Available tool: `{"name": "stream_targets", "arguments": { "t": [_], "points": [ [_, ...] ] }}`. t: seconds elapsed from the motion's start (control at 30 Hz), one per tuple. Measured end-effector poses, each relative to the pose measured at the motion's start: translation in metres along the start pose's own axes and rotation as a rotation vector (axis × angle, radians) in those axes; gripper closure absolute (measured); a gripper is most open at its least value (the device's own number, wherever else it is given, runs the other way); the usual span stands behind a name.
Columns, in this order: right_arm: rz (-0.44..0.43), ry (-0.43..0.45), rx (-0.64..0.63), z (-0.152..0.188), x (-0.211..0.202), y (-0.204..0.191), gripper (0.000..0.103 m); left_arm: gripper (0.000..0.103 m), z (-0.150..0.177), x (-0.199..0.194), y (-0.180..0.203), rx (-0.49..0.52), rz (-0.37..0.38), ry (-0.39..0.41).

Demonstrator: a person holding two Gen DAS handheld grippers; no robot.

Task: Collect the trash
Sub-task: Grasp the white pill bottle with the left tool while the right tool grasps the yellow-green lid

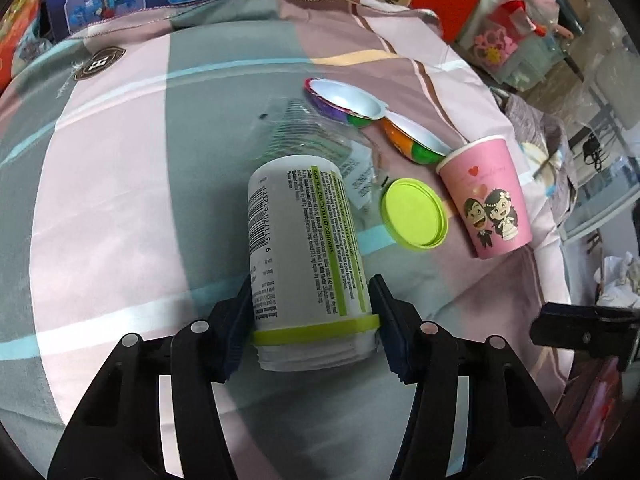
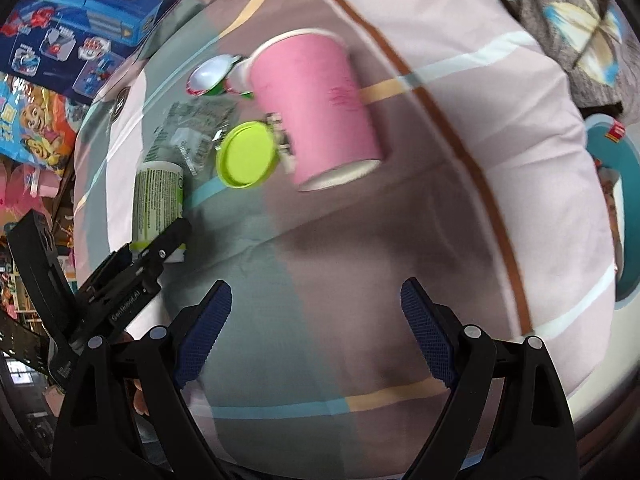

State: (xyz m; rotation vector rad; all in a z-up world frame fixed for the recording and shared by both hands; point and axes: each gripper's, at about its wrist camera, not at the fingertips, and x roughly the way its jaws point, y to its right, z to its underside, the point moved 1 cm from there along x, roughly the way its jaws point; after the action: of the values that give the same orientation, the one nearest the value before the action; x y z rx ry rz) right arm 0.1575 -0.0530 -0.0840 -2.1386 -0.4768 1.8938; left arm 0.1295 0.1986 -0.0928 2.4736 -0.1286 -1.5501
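Left gripper (image 1: 313, 322) is clamped on the neck end of the white bottle (image 1: 304, 240), which lies on its side on the striped bedspread (image 1: 100, 184) — the pickup step, by the look of it, and next it wants a clean lift off to wherever the trash goes, which isn't in view. Right gripper (image 2: 316, 320) hovers with its jaws wide apart and nothing between them; the green lid (image 1: 414, 213), pink paper cup (image 1: 486, 200), clear wrapper (image 1: 316, 136) and two foil cups (image 1: 344, 100) sit just beyond, near enough to knock.
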Motion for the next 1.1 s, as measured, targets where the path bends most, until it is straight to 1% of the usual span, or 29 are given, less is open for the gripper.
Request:
{"name": "stream_targets", "arguments": {
  "t": [0.17, 0.33, 0.43, 0.47, 0.67, 0.7, 0.8, 0.87, 0.9, 1.0, 1.03, 1.1],
  "points": [
    [-0.026, -0.010, -0.061, -0.008, 0.012, -0.036, 0.020, 0.046, 0.011, -0.013, -0.024, -0.010, 0.026, 0.003],
    [-0.013, 0.038, -0.119, -0.025, 0.024, -0.065, 0.020, 0.046, 0.022, -0.024, -0.049, -0.033, 0.029, 0.014],
    [0.032, 0.071, -0.173, -0.033, 0.033, -0.080, 0.020, 0.046, 0.026, -0.030, -0.063, -0.049, 0.035, 0.024],
    [0.064, 0.086, -0.187, -0.037, 0.036, -0.084, 0.020, 0.046, 0.026, -0.031, -0.066, -0.055, 0.043, 0.026],
    [0.189, 0.130, -0.228, -0.048, 0.050, -0.088, 0.021, 0.044, 0.028, -0.032, -0.071, -0.055, 0.052, 0.032],
    [0.206, 0.136, -0.236, -0.050, 0.052, -0.088, 0.024, 0.044, 0.028, -0.032, -0.071, -0.055, 0.054, 0.031],
    [0.234, 0.138, -0.248, -0.053, 0.060, -0.088, 0.038, 0.041, 0.027, -0.032, -0.072, -0.061, 0.062, 0.029],
    [0.274, 0.163, -0.291, -0.052, 0.063, -0.092, 0.044, 0.038, 0.026, -0.031, -0.071, -0.067, 0.061, 0.027],
    [0.287, 0.166, -0.308, -0.052, 0.065, -0.094, 0.050, 0.038, 0.025, -0.031, -0.070, -0.067, 0.056, 0.027],
    [0.286, 0.169, -0.341, -0.047, 0.067, -0.098, 0.051, 0.032, 0.023, -0.029, -0.067, -0.060, 0.043, 0.022],
    [0.267, 0.161, -0.343, -0.046, 0.066, -0.098, 0.051, 0.029, 0.023, -0.028, -0.065, -0.058, 0.040, 0.020],
    [0.238, 0.161, -0.346, -0.042, 0.060, -0.097, 0.051, 0.027, 0.022, -0.026, -0.062, -0.053, 0.020, 0.017]
  ]
}}
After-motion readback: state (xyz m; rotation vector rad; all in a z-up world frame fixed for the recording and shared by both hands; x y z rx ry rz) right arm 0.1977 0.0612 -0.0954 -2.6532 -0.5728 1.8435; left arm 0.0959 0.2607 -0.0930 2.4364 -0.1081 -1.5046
